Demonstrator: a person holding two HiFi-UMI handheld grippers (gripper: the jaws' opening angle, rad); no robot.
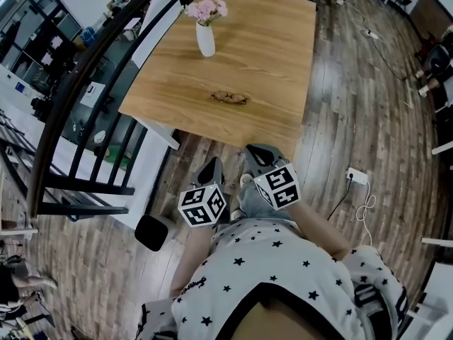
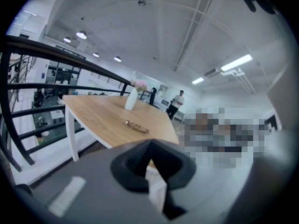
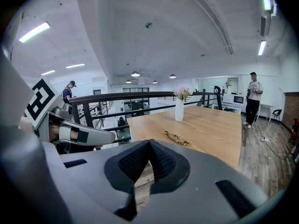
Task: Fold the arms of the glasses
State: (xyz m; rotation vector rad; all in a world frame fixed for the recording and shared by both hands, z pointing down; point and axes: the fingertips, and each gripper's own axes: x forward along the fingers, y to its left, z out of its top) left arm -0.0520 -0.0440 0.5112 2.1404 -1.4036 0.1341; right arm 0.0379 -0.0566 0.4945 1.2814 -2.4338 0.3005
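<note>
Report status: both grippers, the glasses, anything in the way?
Left gripper and right gripper shut, empty, short of the table. Glasses lie untouched near its front edge. Vase stands behind them, apart, not in the way.

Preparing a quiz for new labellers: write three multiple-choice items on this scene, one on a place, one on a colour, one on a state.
1. Where are the glasses? A) on the table, between the vase and the near edge; B) beyond the vase; C) inside the vase.
2. What colour are the flowers? A) yellow; B) pink; C) blue.
3. How do the left tool and right tool stand? A) both open; B) right shut on the glasses; C) both shut, empty.
Answers: 1 A, the head view shows them on bare wood this side of the vase; 2 B, pink blooms top the white vase; 3 C, each tool's jaws meet with nothing between.
</note>
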